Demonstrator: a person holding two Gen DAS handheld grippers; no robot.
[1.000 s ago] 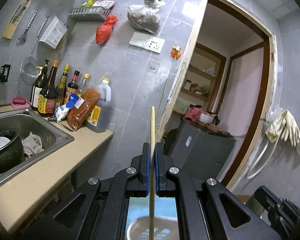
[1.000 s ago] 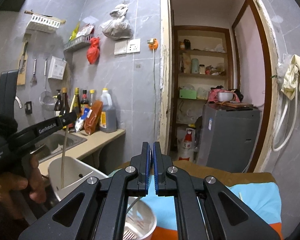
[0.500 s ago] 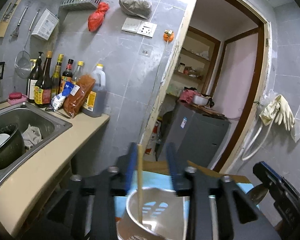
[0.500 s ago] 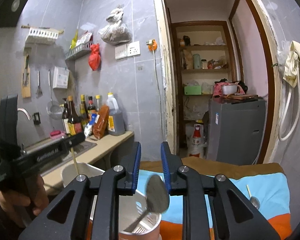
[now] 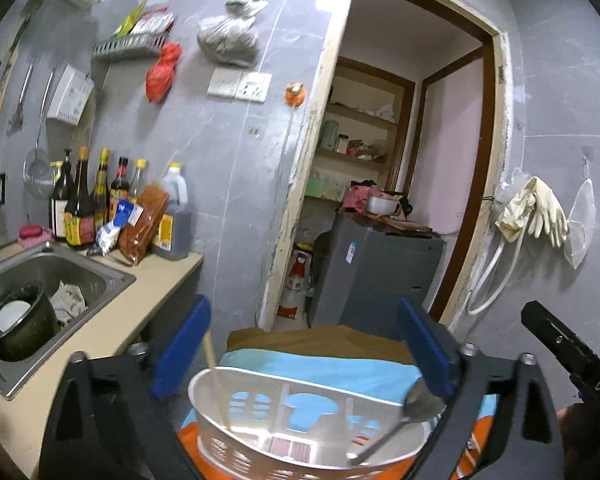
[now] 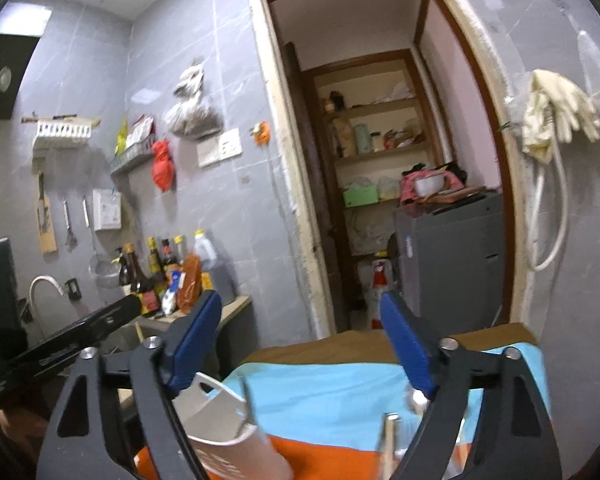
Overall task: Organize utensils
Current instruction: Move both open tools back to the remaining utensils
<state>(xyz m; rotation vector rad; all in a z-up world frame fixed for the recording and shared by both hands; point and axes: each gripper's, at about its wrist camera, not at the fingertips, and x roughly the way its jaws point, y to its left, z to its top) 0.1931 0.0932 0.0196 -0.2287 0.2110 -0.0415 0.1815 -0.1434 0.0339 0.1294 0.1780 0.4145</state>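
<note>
In the left wrist view a white slotted utensil basket stands on a blue and orange cloth. A wooden chopstick leans in its left end and a metal spoon lies in its right end. My left gripper hangs above the basket, its jaws opening wide, gripping nothing. The chopstick stands free near the left pad. In the right wrist view my right gripper is also opening, nothing pressed between its pads. The basket shows below its left finger. A blurred metal utensil lies at the lower right.
A counter with a steel sink holding a dark pot runs along the left. Sauce bottles stand by the wall. A doorway with a grey machine is ahead. Rubber gloves hang at the right.
Both grippers went from shut to wide open. The left let the chopstick go and the right let the spoon go, both into the basket. Both hands pulled back and up.
</note>
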